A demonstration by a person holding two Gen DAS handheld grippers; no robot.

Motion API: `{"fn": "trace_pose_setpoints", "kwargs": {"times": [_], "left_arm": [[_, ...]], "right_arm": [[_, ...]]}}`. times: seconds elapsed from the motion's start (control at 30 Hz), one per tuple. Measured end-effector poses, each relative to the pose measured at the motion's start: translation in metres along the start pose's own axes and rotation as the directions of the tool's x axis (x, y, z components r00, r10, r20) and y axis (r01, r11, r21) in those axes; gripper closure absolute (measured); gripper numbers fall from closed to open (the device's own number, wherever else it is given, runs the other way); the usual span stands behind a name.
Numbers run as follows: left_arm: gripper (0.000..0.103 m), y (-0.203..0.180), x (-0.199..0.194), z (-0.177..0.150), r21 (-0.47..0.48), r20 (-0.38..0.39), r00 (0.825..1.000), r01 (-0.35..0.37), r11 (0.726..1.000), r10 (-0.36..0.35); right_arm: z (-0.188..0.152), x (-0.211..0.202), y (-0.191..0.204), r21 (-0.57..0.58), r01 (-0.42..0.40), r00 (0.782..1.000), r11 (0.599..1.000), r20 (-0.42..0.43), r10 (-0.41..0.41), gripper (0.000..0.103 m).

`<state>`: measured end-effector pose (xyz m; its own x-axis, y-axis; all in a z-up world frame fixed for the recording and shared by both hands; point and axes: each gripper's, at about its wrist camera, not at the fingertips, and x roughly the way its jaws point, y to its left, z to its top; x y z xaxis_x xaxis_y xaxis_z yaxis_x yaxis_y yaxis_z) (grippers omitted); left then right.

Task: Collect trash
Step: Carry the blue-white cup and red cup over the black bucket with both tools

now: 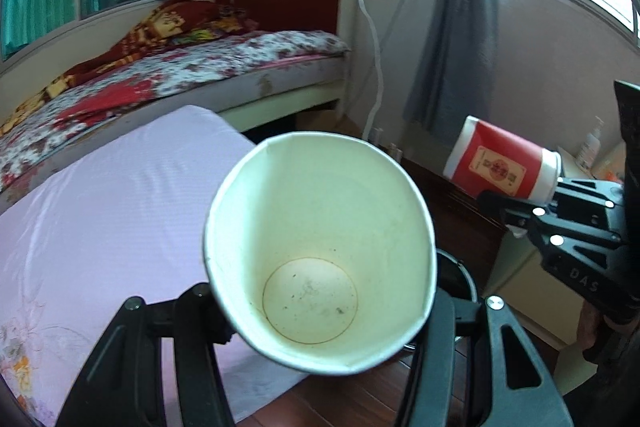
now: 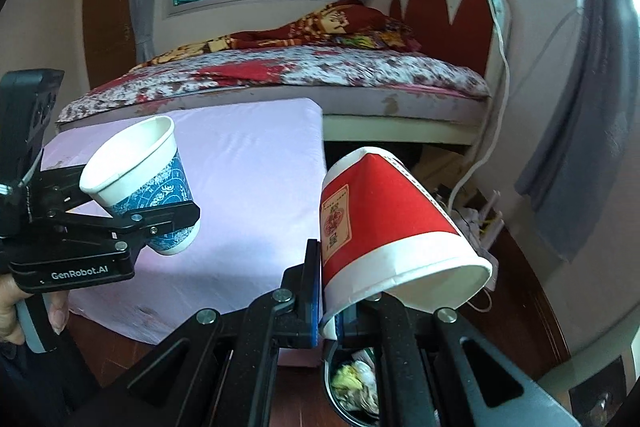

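A paper cup with a blue pattern (image 1: 320,247) fills the left wrist view, mouth toward the camera, its white inside stained at the bottom. My left gripper (image 1: 320,303) is shut on its sides; the right wrist view shows the same blue cup (image 2: 140,179) in the left gripper (image 2: 160,223), held by a hand. A red paper cup (image 2: 384,227) lies tilted, its rim wall pinched in my shut right gripper (image 2: 326,307). In the left wrist view the red cup (image 1: 500,167) and right gripper (image 1: 516,211) hang at the right. A dark trash bin (image 2: 356,379) with crumpled waste sits below the red cup.
A pink-sheeted mattress (image 2: 240,187) lies on the left, with a floral-covered bed (image 2: 320,71) and red headboard behind it. A white cable (image 2: 500,99) hangs down the wall. A grey curtain (image 1: 460,27), a low dark cabinet (image 1: 460,211) and wooden floor are on the right.
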<state>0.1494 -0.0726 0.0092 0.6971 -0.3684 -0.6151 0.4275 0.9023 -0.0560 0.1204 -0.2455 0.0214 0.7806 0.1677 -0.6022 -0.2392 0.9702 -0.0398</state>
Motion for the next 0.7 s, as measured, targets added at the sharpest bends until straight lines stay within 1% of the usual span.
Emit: {"fn": "trace_pose_setpoints", "kwargs": {"times": [0.3, 0.43, 0.57, 0.67, 0.7], "left_arm": [[0.046, -0.045, 0.030, -0.010, 0.060, -0.062, 0.994, 0.090, 0.994, -0.086], [0.046, -0.068, 0.047, -0.020, 0.092, -0.115, 0.985, 0.142, 0.986, -0.131], [0.046, -0.083, 0.057, -0.028, 0.116, -0.143, 0.976, 0.179, 0.977, -0.162], [0.046, -0.093, 0.074, -0.032, 0.141, -0.193, 0.963, 0.219, 0.965, -0.191], [0.046, -0.097, 0.084, -0.035, 0.147, -0.226, 0.952, 0.242, 0.959, -0.205]], "right_arm": [[-0.051, -0.006, -0.037, 0.045, 0.059, 0.996, 0.997, -0.071, -0.056, 0.097], [-0.070, -0.005, -0.057, 0.063, 0.077, 0.992, 0.995, -0.105, -0.070, 0.097], [-0.090, -0.004, -0.069, 0.059, 0.082, 0.986, 0.995, -0.148, -0.072, 0.097], [-0.106, 0.006, -0.078, 0.044, 0.077, 0.979, 0.996, -0.193, -0.067, 0.097], [-0.110, 0.010, -0.080, 0.041, 0.078, 0.976, 0.996, -0.209, -0.068, 0.097]]}}
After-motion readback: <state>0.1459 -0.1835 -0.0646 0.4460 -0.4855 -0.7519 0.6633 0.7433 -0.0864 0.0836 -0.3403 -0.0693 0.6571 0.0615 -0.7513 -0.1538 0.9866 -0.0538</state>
